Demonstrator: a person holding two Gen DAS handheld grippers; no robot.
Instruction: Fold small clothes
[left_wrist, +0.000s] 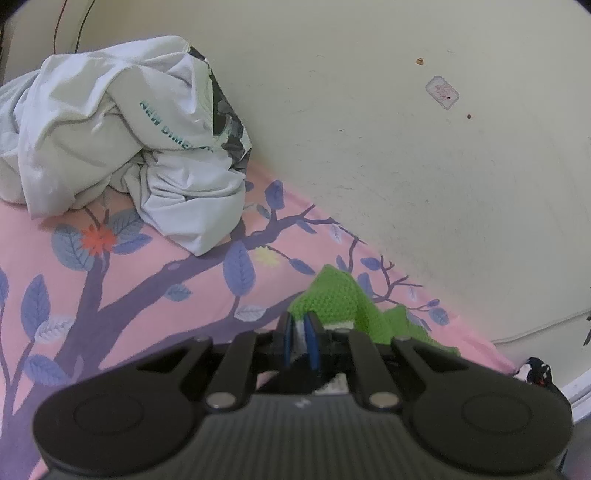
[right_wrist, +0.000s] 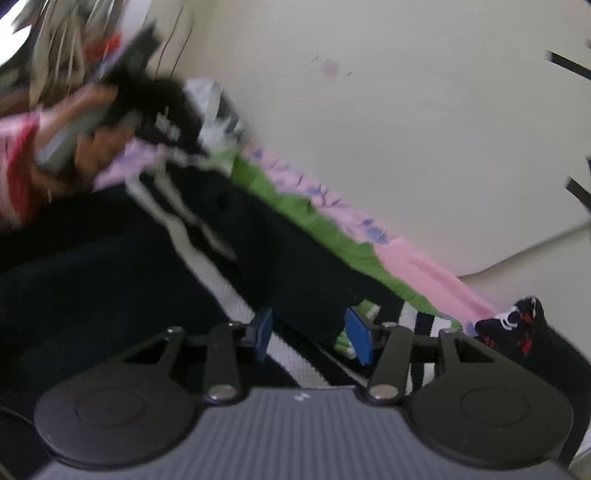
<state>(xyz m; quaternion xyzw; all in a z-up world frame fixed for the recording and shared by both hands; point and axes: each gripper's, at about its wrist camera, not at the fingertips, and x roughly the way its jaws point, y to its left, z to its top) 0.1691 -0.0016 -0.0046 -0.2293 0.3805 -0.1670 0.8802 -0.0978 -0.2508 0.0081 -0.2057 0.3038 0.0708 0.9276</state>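
Note:
A black garment with white stripes (right_wrist: 236, 221) lies stretched across the bed, over a green knit piece (right_wrist: 317, 229). In the blurred right wrist view, my right gripper (right_wrist: 310, 328) hovers low over the black garment's near end with its blue pads (right_wrist: 359, 339) apart and not pressing on anything. At the garment's far end a person's hand (right_wrist: 92, 147) holds my left gripper. In the left wrist view, my left gripper (left_wrist: 299, 321) has its blue pads pinched on a thin fold of black-and-white cloth, with the green knit piece (left_wrist: 332, 295) just ahead.
The bed carries a pink sheet (left_wrist: 147, 280) printed with a purple tree. A crumpled white garment (left_wrist: 122, 140) is heaped at its far left against the cream wall (left_wrist: 406, 147). A black-and-red item (right_wrist: 517, 325) lies at the sheet's right end.

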